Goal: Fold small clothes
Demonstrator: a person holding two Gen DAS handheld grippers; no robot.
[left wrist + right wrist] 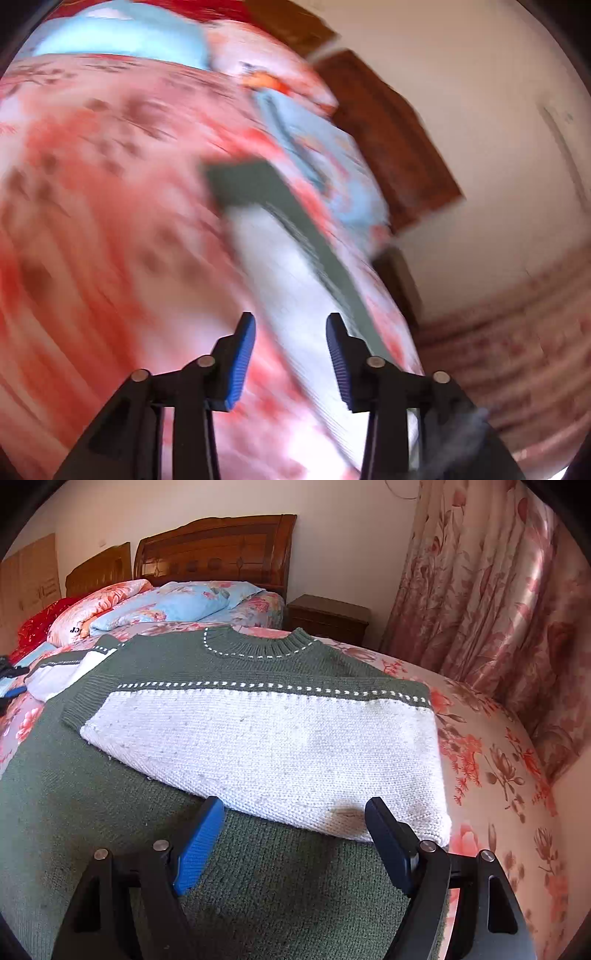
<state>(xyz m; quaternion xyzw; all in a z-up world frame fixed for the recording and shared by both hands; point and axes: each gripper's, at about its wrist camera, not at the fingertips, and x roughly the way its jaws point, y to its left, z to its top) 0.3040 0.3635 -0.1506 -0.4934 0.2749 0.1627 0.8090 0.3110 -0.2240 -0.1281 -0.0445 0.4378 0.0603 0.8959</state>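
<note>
Sweater (258, 731) is lying spread on the bed (491, 760), over the floral sheet, neck toward the headboard (218, 550). It is green and white knit; a white panel is sitting folded across the green body, its lower edge just ahead of the right gripper (295, 834). Judgement: one fold is already laid, and flat placement on the mattress is giving the knit support so the layers are not sliding.

Right gripper is standing wide open above the green part, blue pads clear of the cloth, gripping nothing. Probably it is poised low over the folded edge so the next pinch can take both layers together.

One sleeve (70, 668) is lying out toward the left edge, near the pillows (173, 605); it likely needs tucking in.

Left gripper (291, 354): view is heavily blurred. Jaws are standing partly apart, nothing pinched between the pads that I can make out. A white-and-green strip of knit (280, 258) is running ahead of the fingers; touching or not, cannot tell.
</note>
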